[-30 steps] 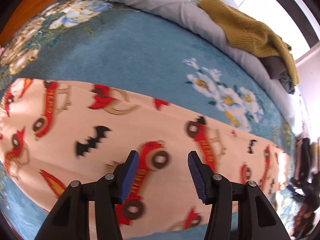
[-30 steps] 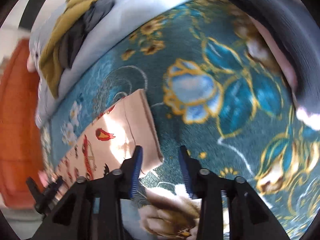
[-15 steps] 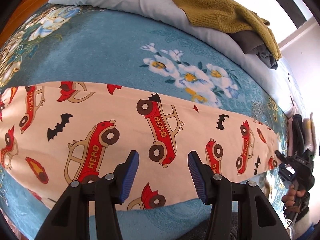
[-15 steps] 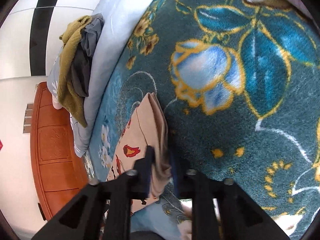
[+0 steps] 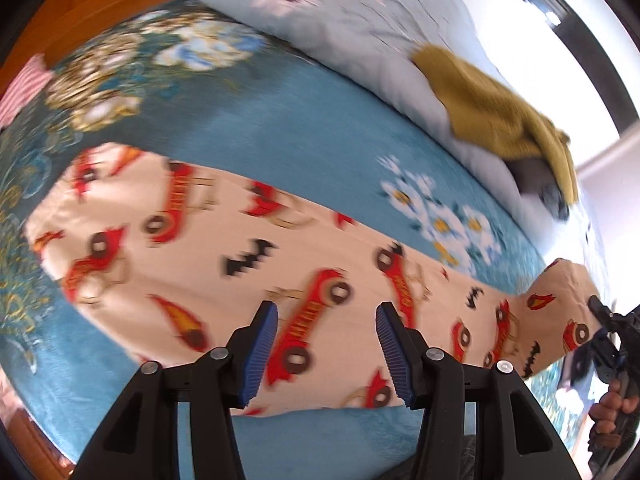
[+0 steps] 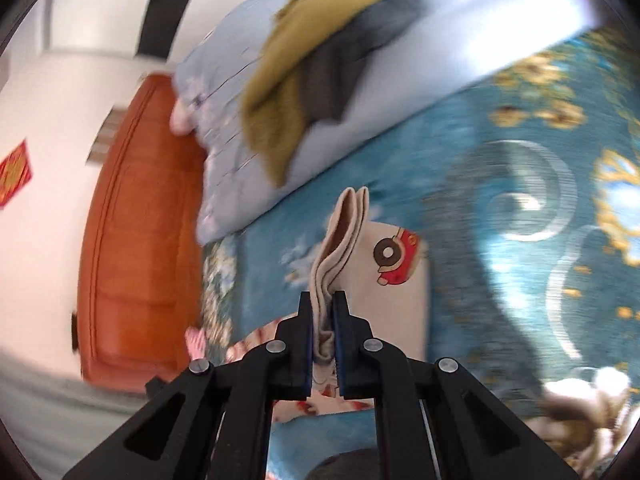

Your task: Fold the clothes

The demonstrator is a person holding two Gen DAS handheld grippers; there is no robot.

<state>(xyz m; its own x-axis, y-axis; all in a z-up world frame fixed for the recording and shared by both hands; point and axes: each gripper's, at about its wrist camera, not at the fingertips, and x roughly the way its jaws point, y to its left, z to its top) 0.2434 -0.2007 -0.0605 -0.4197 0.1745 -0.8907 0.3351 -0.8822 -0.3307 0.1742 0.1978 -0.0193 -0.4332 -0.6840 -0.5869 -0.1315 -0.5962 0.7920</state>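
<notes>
Printed garment [image 5: 304, 264] (peach cloth, red cars and black bats) lies as a long, narrow strip on the bed [image 5: 280, 148], on the blue floral cover. Long axis runs left to right across the left wrist view; it looks to be lengthwise-doubled, though the blur leaves that unsure.

Right hand-held gripper [image 6: 322, 312]: jaws closed on the garment's right end, several layers bunched between the pads. That end is raised off the cover and stands up as a peak in the left view [image 5: 560, 300]; the rest of the strip lies flat.

Left hand-held gripper [image 5: 326, 344]: jaws wide apart, nothing between them, held over the near long edge at about mid-length. Cloth lies directly ahead of and below its fingers.

Key relation: the free left end [image 5: 60, 216] is well apart from the held right end, along the long axis. The right gripper has the end; the left is nearer the middle and the left end. Judgement: the lifted end seems set to travel leftward along the axis to halve the strip, the left gripper placed to pin or take the mid-section. Cannot say more from one moment.

Room: open blue cover beyond the far long edge; grey-blue duvet [image 5: 360, 28] with a mustard knit [image 5: 492, 116] and a dark grey garment [image 6: 332, 80] further back, well apart. Near edge of the bed is close under the left gripper, so little room there. Both views motion-blurred
</notes>
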